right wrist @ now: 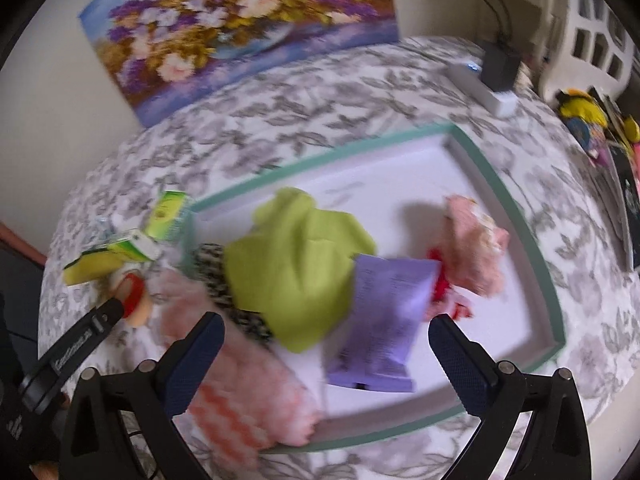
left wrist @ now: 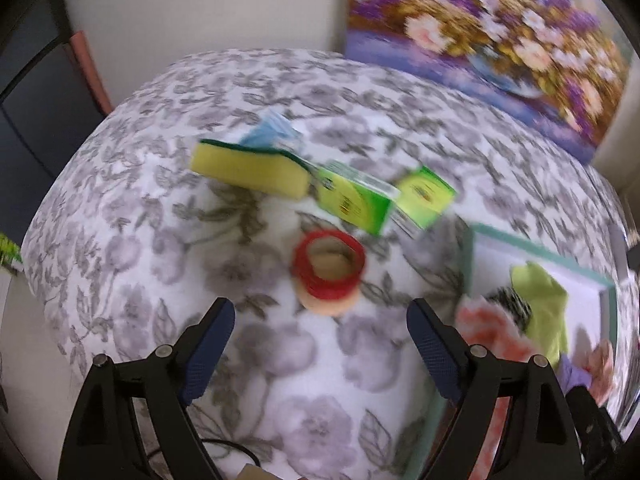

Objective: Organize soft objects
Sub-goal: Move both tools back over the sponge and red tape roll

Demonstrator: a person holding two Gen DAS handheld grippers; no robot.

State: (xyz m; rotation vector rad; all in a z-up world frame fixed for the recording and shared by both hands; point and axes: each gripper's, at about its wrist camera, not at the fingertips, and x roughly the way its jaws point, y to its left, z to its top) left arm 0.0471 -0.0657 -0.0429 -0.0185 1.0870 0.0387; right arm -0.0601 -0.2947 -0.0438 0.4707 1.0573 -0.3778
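Here we hold both pairs of tongs above a table (left wrist: 132, 208) covered in a grey flowered cloth, each pair spread wide and gripping nothing. The left tongs (left wrist: 320, 336) face the things not yet sorted: a yellow sponge (left wrist: 250, 168) with a dark green back, a blue item (left wrist: 272, 132) just behind it that is too blurred to name, two green boxes (left wrist: 356, 200), and, nearest the tongs, a round peach sponge (left wrist: 328, 276) wrapped in red thread or bands. The right tongs (right wrist: 326, 348) hang over a shallow tray (right wrist: 516, 216) with a teal rim and a white floor. In it lie a lime-green cloth (right wrist: 304, 264), a purple packet (right wrist: 384, 316), a pink fluffy item (right wrist: 476, 248) with something red beside it, and a black-and-white knitted piece (right wrist: 216, 276). A pink-and-white cloth (right wrist: 248, 392) hangs over the tray's near rim.

We judge the sorting to be partly done, with several soft things gathered in the tray and the sponges left outside it. The step in hand looks like the choice of the next item. The round sponge lies between the left fingers' line of approach, so we expect the next move to call for lowering the left tongs around it, pinching gently because it will squash, and carrying it over the teal rim. Both views are blurred, so fine contacts cannot be told.
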